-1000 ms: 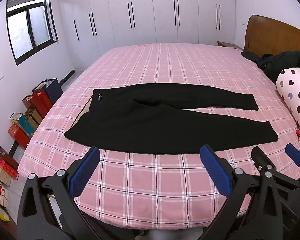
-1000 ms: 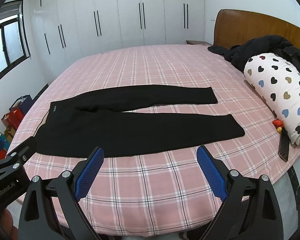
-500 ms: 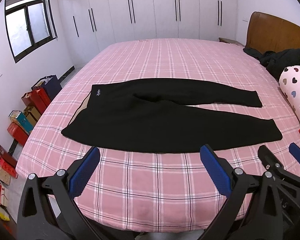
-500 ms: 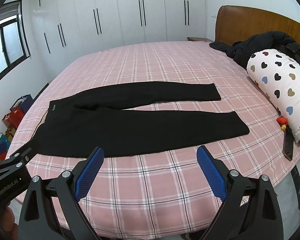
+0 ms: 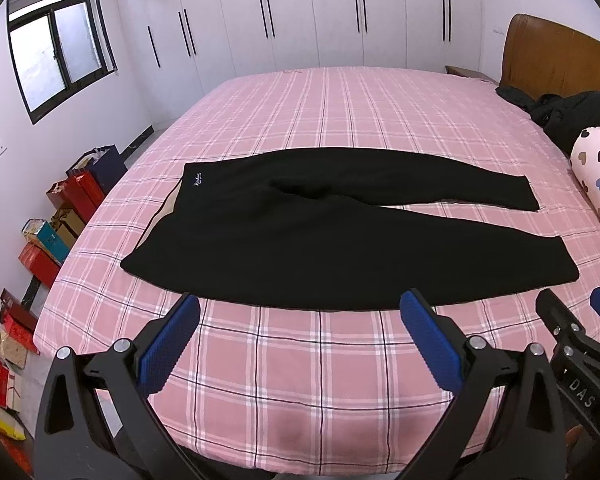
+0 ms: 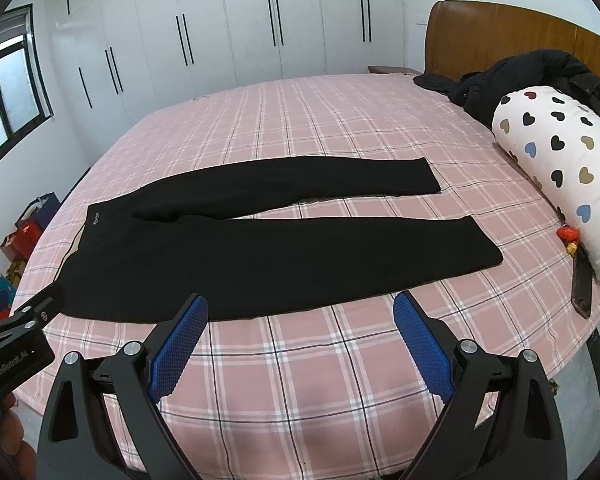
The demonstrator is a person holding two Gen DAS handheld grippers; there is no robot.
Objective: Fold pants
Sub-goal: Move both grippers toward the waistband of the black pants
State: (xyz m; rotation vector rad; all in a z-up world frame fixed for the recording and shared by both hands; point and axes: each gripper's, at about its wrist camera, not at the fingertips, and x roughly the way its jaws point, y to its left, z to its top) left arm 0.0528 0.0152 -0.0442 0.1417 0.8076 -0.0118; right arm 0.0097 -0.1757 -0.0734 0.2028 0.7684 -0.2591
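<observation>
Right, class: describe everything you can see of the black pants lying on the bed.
The black pants look like soft, matte knit fabric. They lie flat and unfolded on the pink checked bedsheet, waistband toward the window side, both legs stretched toward the headboard side and slightly apart. A small pale logo sits near the waistband, where a beige lining shows. Only the sheet touches them; the left gripper and right gripper hover open, short of the near edge.
</observation>
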